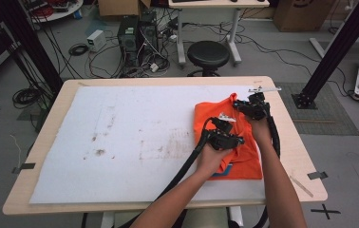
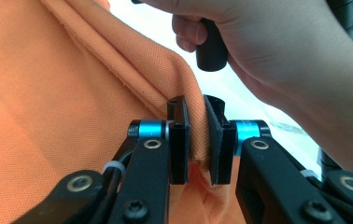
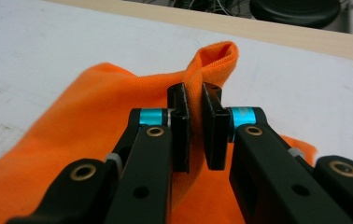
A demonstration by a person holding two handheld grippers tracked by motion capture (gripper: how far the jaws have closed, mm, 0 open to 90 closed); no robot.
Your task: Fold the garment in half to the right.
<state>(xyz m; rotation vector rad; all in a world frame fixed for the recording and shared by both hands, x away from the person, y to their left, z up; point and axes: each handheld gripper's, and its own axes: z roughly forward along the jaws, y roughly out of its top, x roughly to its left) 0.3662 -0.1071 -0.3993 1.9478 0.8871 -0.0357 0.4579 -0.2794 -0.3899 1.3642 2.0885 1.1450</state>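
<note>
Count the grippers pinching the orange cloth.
2. The left gripper pinches a fold of the orange cloth near its middle; the right gripper pinches a raised fold at its far edge.

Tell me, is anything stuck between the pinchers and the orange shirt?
Nothing visible. The left gripper and the right gripper each pinch a fold of the orange knit fabric shirt directly between their jaws, with no other object in the way.
</note>
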